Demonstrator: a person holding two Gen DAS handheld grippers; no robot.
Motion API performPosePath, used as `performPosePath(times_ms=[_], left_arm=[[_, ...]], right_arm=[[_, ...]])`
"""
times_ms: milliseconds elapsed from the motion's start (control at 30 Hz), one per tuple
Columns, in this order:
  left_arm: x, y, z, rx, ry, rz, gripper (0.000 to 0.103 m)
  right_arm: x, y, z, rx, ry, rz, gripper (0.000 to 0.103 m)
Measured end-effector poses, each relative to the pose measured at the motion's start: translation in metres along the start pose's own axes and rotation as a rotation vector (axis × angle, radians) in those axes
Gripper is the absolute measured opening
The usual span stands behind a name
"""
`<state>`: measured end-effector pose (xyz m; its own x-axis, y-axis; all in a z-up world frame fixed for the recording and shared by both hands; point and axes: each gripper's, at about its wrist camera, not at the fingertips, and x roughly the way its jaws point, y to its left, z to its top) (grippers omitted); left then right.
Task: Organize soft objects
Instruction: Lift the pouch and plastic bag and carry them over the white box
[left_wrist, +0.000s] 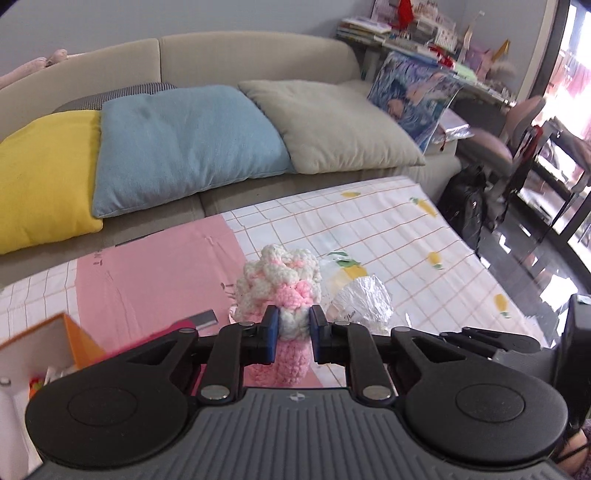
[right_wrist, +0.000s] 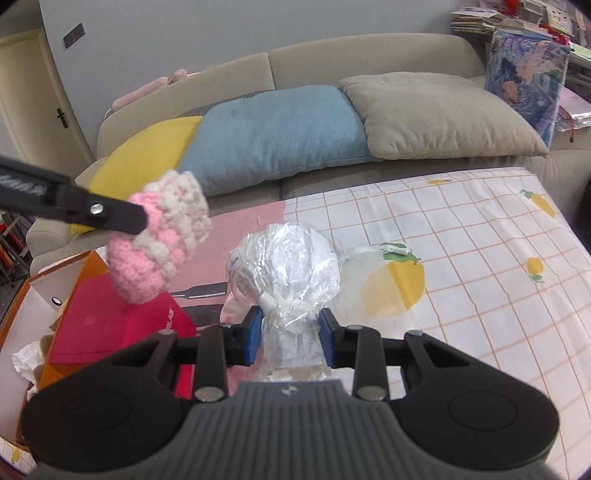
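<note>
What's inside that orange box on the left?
In the orange box lie a red booklet or card and crumpled white paper. Whatever is under the red piece is covered.

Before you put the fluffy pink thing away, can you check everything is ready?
1. Left gripper shut on the crochet toy: ok.
2. Right gripper shut on the plastic-wrapped bundle: ok.
3. Toy lifted clear of the tablecloth: ok.
4. Orange box has room: cannot tell, a red box lies in it.
5. Toy and bundle apart: ok.
</note>
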<state>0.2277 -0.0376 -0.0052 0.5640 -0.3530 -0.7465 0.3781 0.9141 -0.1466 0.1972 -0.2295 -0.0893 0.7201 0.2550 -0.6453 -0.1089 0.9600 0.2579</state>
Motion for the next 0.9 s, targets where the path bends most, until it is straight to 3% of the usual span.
performPosePath(times_ms=[267,500,733,900], left_arm=[[-0.052,-0.017,-0.068,-0.05,-0.056,0.023,0.019],[-0.084,-0.001,-0.118,-0.136,-0.072,0.071,0.019],[-0.126,0.033,-0.141,-0.226,-0.145,0.131,0.019],[-0.147,0.053,-0.143,-0.224,-0.198,0.18,0.019]], right_arm=[[-0.039,0.019,-0.025,0.018,0.0,-0.01,0.032],[-0.058,0.052,-0.039,-0.04,0.005,0.031,0.032],[-0.073,0.096,-0.051,-0.134,0.014,0.098,0.032],[-0.079,0.128,-0.051,-0.187,0.009,0.15,0.032]])
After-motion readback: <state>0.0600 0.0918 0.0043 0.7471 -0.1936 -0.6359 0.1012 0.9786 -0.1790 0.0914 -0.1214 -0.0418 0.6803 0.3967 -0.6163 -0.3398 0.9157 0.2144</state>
